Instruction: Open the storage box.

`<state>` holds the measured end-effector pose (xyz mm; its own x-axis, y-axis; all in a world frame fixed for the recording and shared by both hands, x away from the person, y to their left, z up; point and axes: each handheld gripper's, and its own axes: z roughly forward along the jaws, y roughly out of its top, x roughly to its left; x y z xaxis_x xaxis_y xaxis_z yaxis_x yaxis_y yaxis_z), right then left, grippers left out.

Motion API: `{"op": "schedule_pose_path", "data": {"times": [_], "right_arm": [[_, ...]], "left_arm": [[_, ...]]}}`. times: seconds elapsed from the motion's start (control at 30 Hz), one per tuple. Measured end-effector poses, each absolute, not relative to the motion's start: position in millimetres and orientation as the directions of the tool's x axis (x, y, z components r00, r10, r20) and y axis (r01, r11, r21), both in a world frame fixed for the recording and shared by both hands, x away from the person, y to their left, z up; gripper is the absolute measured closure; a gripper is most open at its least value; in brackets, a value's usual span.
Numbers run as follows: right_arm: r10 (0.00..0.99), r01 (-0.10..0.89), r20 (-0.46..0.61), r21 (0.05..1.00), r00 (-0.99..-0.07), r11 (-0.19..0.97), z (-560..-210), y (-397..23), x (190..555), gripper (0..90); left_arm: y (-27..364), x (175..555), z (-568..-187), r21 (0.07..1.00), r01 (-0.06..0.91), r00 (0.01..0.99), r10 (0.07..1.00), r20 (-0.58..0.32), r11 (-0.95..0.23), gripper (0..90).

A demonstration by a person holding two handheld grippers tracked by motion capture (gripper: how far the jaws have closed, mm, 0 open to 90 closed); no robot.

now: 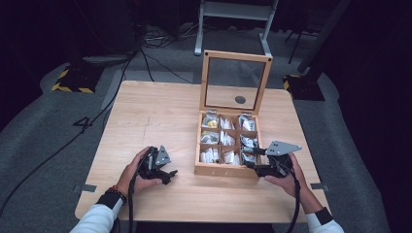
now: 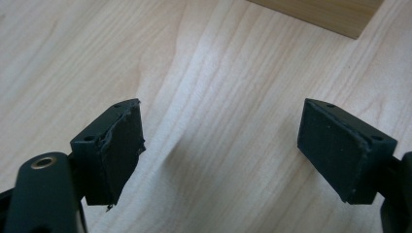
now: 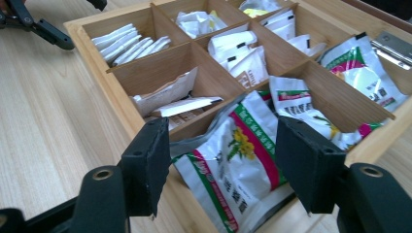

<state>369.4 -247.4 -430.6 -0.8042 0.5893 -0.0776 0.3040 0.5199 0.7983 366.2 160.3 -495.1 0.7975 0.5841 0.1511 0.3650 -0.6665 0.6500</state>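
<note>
Right tool [image 3: 218, 160]: black two-jaw, jaws wide apart, nothing pinched; the silver foil sachet w/ red-green band and yellow flower print [image 3: 233, 160] lies between and just beyond the pads, no pad pressing on it.
Left tool [image 2: 221, 150]: black two-jaw, jaws wide, holding nothing; bare light wooden desk [image 2: 204, 73] under it.
Sachet location: near-right compartment of the open wooden nine-compartment box w/ hinged glass lid [image 1: 226, 169], at the corner closest to the right hand.
Key relation: sachet sits straight ahead of right tool and slightly below the pad tips; in the high view right tool [image 1: 256, 165] is at the box's front-right corner, left tool [image 1: 167, 175] well apart to the box's left. Right hand clearly nearer.
Long axis: sachet runs from near-left to far-right in the right gripper view, slanted across the line between the pads, leaning up over the compartment's front wall.
Judgement: next move prob. a short push fwd and down, then close across the sachet's width.
Hidden/unclear: sachet's lower end cut off at frame bottom; print too small to read; more sachets [image 3: 296, 104] behind it overlap, count unclear; can't tell how deep the sachet goes in the compartment.
</note>
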Motion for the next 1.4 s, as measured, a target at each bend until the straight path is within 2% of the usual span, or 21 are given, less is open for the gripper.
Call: {"op": "schedule_pose_path", "data": {"times": [0.13, 0.2, 0.37, 0.57, 0.7, 0.73, 0.8, 0.87, 0.97, 1.0, 1.03, 1.07, 1.33, 1.4], "right_arm": [[0.59, 0.296, -0.102, 0.789, -0.801, 0.538, -432.9, -242.4, 368.6, 39.0], [0.613, 0.301, -0.123, 0.785, -0.781, 0.541, -433.6, -245.0, 371.0, 39.2], [0.621, 0.305, -0.123, 0.787, -0.774, 0.536, -434.4, -248.5, 372.5, 40.4], [0.638, 0.253, -0.207, 0.795, -0.742, 0.551, -428.6, -251.4, 365.1, 53.0], [0.626, 0.237, -0.248, 0.774, -0.739, 0.587, -431.1, -245.9, 365.0, 55.2], [0.609, 0.229, -0.294, 0.739, -0.737, 0.634, -433.5, -240.1, 365.1, 55.5], [0.592, 0.245, -0.321, 0.69, -0.739, 0.681, -438.2, -234.8, 366.6, 56.4], [0.589, 0.244, -0.33, 0.684, -0.737, 0.687, -440.5, -233.8, 369.0, 56.3], [0.593, 0.259, -0.299, 0.692, -0.747, 0.674, -440.3, -234.7, 371.3, 60.3], [0.584, 0.264, -0.263, 0.7, -0.768, 0.663, -440.9, -236.5, 372.5, 69.4], [0.584, 0.264, -0.263, 0.7, -0.768, 0.663, -440.9, -236.5, 372.5, 69.4], [0.564, 0.254, -0.251, 0.702, -0.787, 0.666, -440.9, -237.5, 372.9, 77.6], [0.552, 0.256, -0.219, 0.711, -0.805, 0.655, -439.3, -239.8, 374.7, 79.8], [0.538, 0.243, -0.206, 0.724, -0.817, 0.646, -436.0, -242.0, 373.5, 84.4]], "left_arm": [[162.0, 365.3, -497.8, 0.672, 0.362, 0.797, 0.588, 0.136, -0.646, 16.9], [165.9, 368.5, -501.4, 0.688, 0.404, 0.799, 0.599, 0.056, -0.603, 16.8], [168.8, 372.7, -503.7, 0.691, 0.432, 0.8, 0.6, 0.003, -0.579, 16.3], [168.7, 372.5, -504.0, 0.693, 0.439, 0.795, 0.606, -0.004, -0.572, 16.2], [169.3, 372.3, -504.0, 0.69, 0.448, 0.793, 0.609, -0.013, -0.568, 16.2], [169.4, 372.3, -504.1, 0.69, 0.452, 0.791, 0.612, -0.017, -0.565, 16.2], [169.4, 372.1, -504.1, 0.69, 0.454, 0.789, 0.615, -0.017, -0.564, 16.1], [169.3, 371.8, -504.0, 0.69, 0.456, 0.787, 0.617, -0.016, -0.563, 16.1], [169.6, 371.4, -503.9, 0.689, 0.457, 0.786, 0.618, -0.016, -0.563, 16.1], [169.8, 371.2, -504.1, 0.69, 0.456, 0.785, 0.619, -0.015, -0.562, 16.1], [170.0, 370.9, -504.1, 0.691, 0.457, 0.784, 0.62, -0.015, -0.56, 16.1], [170.2, 370.6, -504.2, 0.691, 0.457, 0.783, 0.622, -0.014, -0.559, 16.1], [174.5, 368.2, -504.1, 0.689, 0.461, 0.782, 0.623, -0.017, -0.559, 15.9], [176.4, 367.2, -504.2, 0.69, 0.461, 0.781, 0.625, -0.016, -0.558, 15.9]]}}
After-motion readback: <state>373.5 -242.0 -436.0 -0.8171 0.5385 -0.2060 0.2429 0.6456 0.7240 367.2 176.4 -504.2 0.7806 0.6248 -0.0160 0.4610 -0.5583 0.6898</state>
